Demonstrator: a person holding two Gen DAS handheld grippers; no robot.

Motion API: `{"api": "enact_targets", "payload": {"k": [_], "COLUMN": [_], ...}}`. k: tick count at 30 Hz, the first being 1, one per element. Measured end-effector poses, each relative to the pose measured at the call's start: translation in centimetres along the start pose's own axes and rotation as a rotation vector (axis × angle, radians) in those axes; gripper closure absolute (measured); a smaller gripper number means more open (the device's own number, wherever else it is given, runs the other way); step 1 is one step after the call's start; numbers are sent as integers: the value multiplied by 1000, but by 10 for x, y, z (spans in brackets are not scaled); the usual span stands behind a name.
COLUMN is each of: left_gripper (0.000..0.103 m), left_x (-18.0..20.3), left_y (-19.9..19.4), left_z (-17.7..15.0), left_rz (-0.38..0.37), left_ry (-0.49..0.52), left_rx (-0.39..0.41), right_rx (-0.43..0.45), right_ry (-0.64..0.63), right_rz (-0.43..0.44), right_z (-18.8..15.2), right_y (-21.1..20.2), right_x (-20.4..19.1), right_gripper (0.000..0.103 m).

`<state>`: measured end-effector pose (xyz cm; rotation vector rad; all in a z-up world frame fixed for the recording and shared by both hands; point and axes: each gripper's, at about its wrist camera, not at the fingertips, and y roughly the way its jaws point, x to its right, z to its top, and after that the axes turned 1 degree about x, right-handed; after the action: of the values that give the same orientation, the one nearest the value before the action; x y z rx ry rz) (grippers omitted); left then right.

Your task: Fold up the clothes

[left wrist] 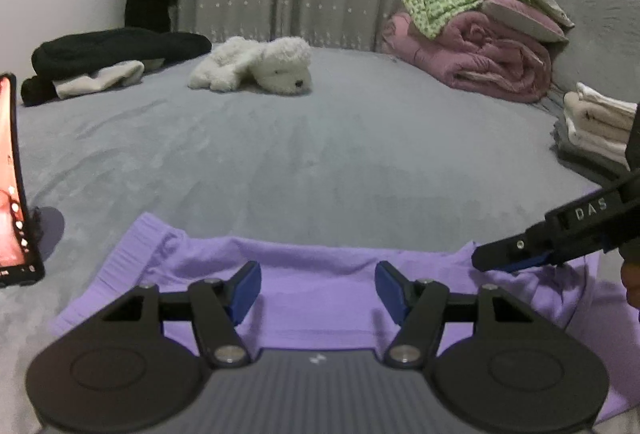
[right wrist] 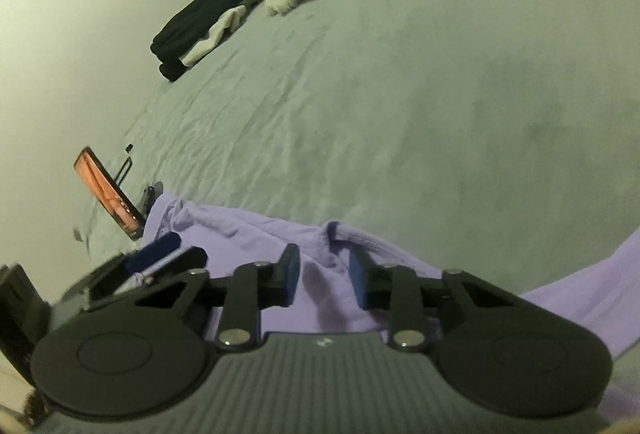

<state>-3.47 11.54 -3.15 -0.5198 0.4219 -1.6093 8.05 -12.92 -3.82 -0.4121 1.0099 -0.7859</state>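
Note:
A lilac garment (left wrist: 320,274) lies flat on the grey bed sheet (left wrist: 320,154), near the front edge. My left gripper (left wrist: 318,288) hovers open over its middle, empty. My right gripper (right wrist: 324,280) is open over the garment's right side (right wrist: 320,298), near a raised fold (right wrist: 340,230). In the left wrist view the right gripper (left wrist: 486,264) reaches in from the right, its tips at the garment's right corner. The left gripper's fingers (right wrist: 160,248) show at the left of the right wrist view.
A phone (left wrist: 14,186) stands on a holder at the left. A white plush dog (left wrist: 260,68), black clothes (left wrist: 116,52), a rolled pink quilt (left wrist: 480,50) and a stack of folded clothes (left wrist: 596,122) lie around the bed.

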Motion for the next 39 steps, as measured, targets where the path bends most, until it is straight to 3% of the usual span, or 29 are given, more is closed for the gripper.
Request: {"api": "enact_targets", "payload": {"k": [7,10,17,21,30,34,39], "left_gripper": [38,36,35,33,33,33,35], "left_x": [-5,-2,-2,-1,-7,-23,-43], "left_y": [9,11,13,13,13,10,25], "left_z": [-10,-12,-13,-12,-5,4,4], "left_rz": [5,6,5,3,-23,18,93], "left_ry": [6,24,51,58,56,-5,-58], "left_rx": [-42,-44,-51,-56,-78,-31,-91], "right_rx": [-4,14,111,155,158,166,182], "right_ry": [101,137,206,233,203,154,79], "right_rz": [67,98,152,131,45,-3,-39], "right_z": [7,10,21,25,24,20,16], "right_y": [11,12,-1,-3,15,23,26], "right_x": [11,15,22,31,30,26,17], "right_gripper": [80,96,97,97,98,98,98]}}
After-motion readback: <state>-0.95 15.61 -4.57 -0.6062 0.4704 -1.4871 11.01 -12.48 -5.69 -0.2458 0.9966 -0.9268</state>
